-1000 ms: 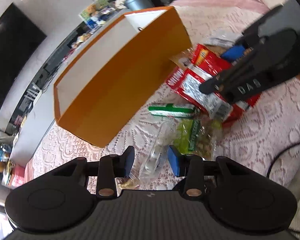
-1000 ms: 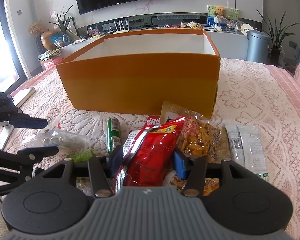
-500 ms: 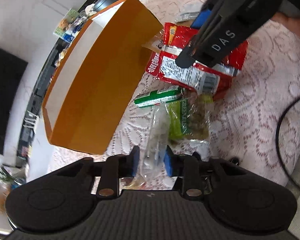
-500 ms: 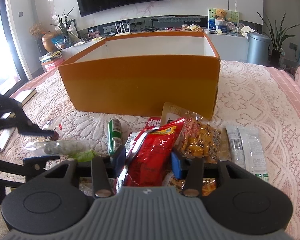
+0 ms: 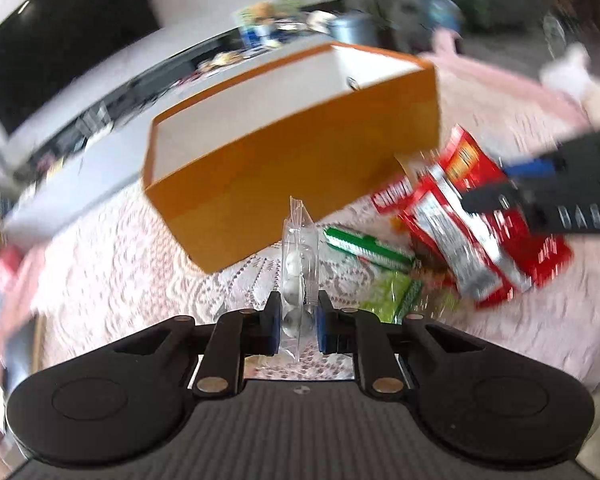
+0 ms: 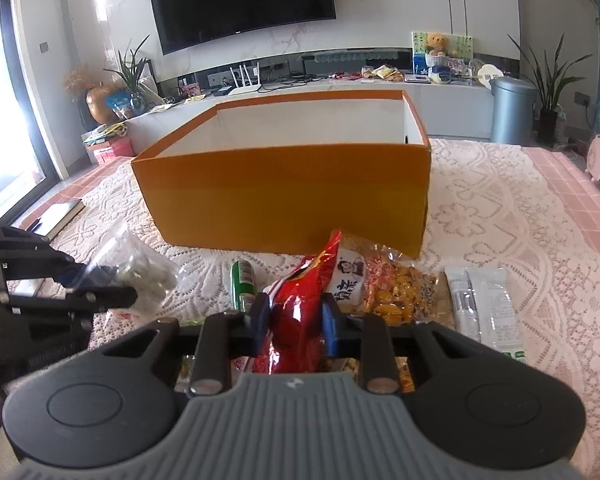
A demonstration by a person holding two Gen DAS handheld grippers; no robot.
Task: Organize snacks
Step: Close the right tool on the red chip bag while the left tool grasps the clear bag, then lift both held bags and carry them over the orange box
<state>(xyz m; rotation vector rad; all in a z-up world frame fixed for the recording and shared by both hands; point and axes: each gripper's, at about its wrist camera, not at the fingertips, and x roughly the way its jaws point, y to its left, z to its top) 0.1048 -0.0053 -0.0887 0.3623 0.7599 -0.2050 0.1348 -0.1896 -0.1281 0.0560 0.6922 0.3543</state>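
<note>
Two snack packs are in my grip. My left gripper [image 5: 298, 322] pinches a clear plastic packet of pale round sweets [image 5: 298, 264], lifted upright near the orange cardboard box with a white inside [image 6: 284, 196]. My right gripper [image 6: 294, 326] is clamped on a shiny red crinkled snack bag [image 6: 300, 308]. Between them a green tube-shaped pack [image 6: 243, 284] lies on the pink lace tablecloth [image 6: 500, 216]; two white sachets [image 6: 482, 304] lie to the right.

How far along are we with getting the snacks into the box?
Early. No snack shows in the visible part of the orange box. In hand: left gripper shut on the clear packet, right gripper on the red bag. Left on the cloth: green stick pack, orange snack bag, white sachets.
</note>
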